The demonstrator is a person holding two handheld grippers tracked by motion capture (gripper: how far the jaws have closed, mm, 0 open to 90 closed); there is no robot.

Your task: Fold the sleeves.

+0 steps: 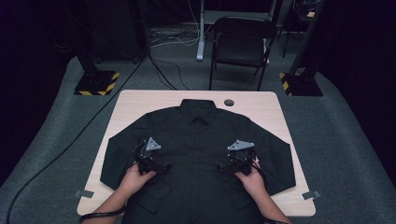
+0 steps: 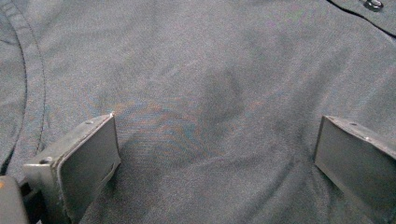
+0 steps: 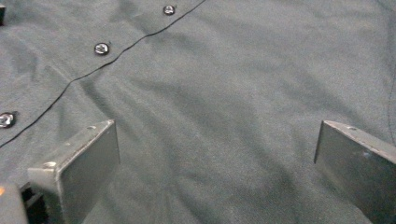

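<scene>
Dark room w/ grey carpet; a light wood table (image 1: 130,100) sits centre, a black folding chair (image 1: 240,44) behind it, and yellow-black striped stand bases (image 1: 97,83) at both far corners. Cables run across the floor.

A black button-up shirt (image 1: 198,135) lies flat on the table, front up, collar toward the far edge, sleeves spread out to both sides; its hem end hangs over the near edge btw the person's forearms.

Left tool (image 1: 161,166) is held in the left hand (image 1: 135,177), over the shirt's left chest area, just inboard of the sleeve. In the left gripper view its jaws stand wide apart, nothing btw them, w/ fabric and a seam (image 2: 32,79) right below.

Right tool (image 1: 222,165), in the right hand (image 1: 252,179), is over the opposite side of the shirt front. Its jaws are also wide, empty; the right gripper view shows the placket line and buttons (image 3: 101,48) just beyond the left jaw.
</scene>
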